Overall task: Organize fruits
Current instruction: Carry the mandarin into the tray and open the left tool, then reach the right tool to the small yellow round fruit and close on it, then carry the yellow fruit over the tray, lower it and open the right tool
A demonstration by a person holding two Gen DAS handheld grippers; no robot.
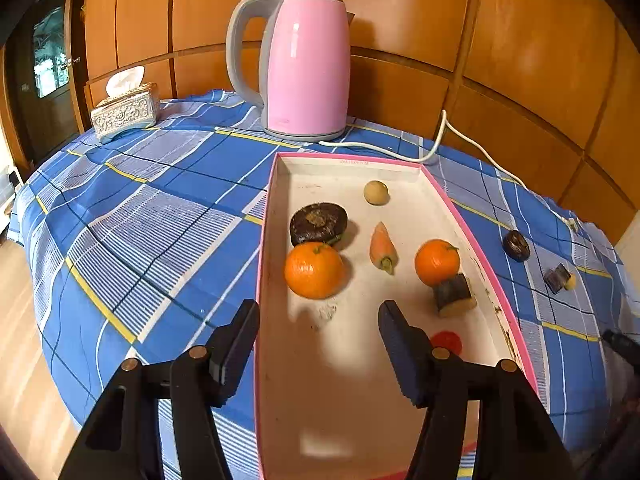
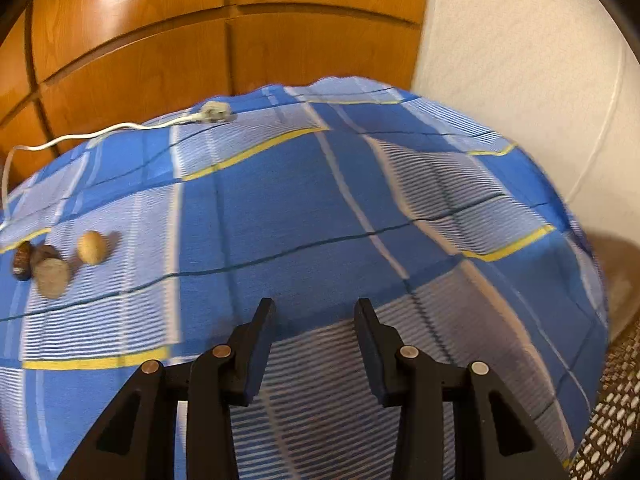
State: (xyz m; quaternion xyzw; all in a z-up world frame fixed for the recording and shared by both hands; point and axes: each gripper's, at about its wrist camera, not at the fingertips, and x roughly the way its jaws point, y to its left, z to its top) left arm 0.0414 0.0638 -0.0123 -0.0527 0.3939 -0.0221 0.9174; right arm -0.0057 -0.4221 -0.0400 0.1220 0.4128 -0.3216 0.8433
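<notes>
Blue plaid cloth [image 2: 320, 208] covers tabletop, wood panelling [image 1: 400, 20] behind. Pink-rimmed tray [image 1: 472, 216] holds two oranges [image 1: 314, 270], carrot [image 1: 383, 248]. Left gripper [image 1: 318, 312] gaping, empty, over tray. Right gripper [image 2: 315, 304] parted, empty, over bare cloth near edge.

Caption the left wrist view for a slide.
Open left gripper over pink-rimmed tray holding two oranges, a carrot piece.

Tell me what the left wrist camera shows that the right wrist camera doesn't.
Only the left wrist view shows the pink kettle, the tissue box and the pink-rimmed box holding two oranges and a carrot piece. Only the right wrist view shows the white wall. Both show the checked cloth, the white cord and open jaws.
</notes>
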